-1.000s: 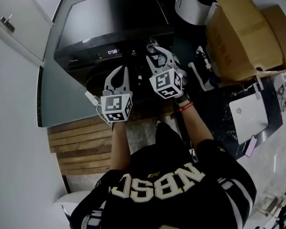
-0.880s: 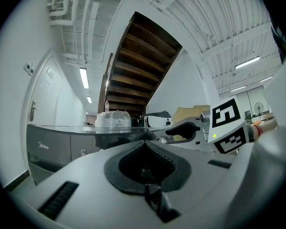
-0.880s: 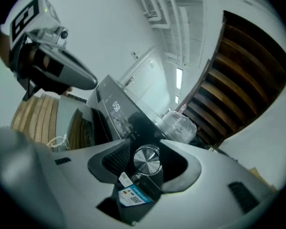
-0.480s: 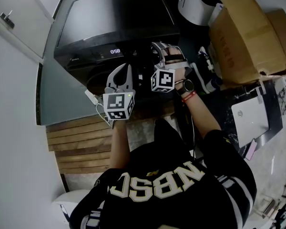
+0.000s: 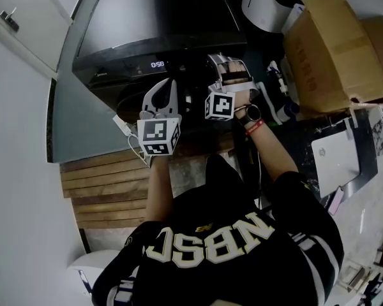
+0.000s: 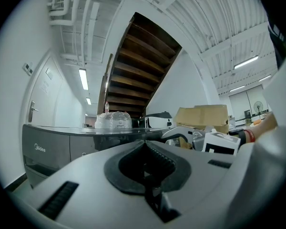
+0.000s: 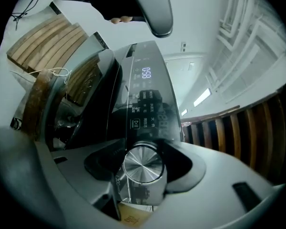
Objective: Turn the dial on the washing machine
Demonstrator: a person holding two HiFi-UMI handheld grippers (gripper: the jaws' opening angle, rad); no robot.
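Here's the washing machine (image 5: 153, 24), big, black and glossy-topped, and everything gets placed off it. On its right the room is tight: cardboard boxes (image 5: 332, 43) are stacked just beside it, with a white appliance (image 5: 268, 2) behind them at the machine's far right corner. On its left there is more room, a grey strip of floor (image 5: 83, 120) running up to a white wall. In front of the machine, low on the left, lies a wooden slatted platform (image 5: 105, 183), and the person stands between that and the clutter at the front right.

Now the tools. The left gripper (image 5: 167, 85) hangs in front of the machine's front panel, clear of it, jaws closed together with nothing in them. The right gripper (image 5: 228, 65) is up at the front panel's right end, jaws spread wide either side of the dial (image 7: 143, 162), which sits between them without the pads pressing on it.

The dial is a round knob with a brushed silver face and a radial sheen, standing proud of the dark control panel. It sits to the right of the lit display (image 5: 157, 64).
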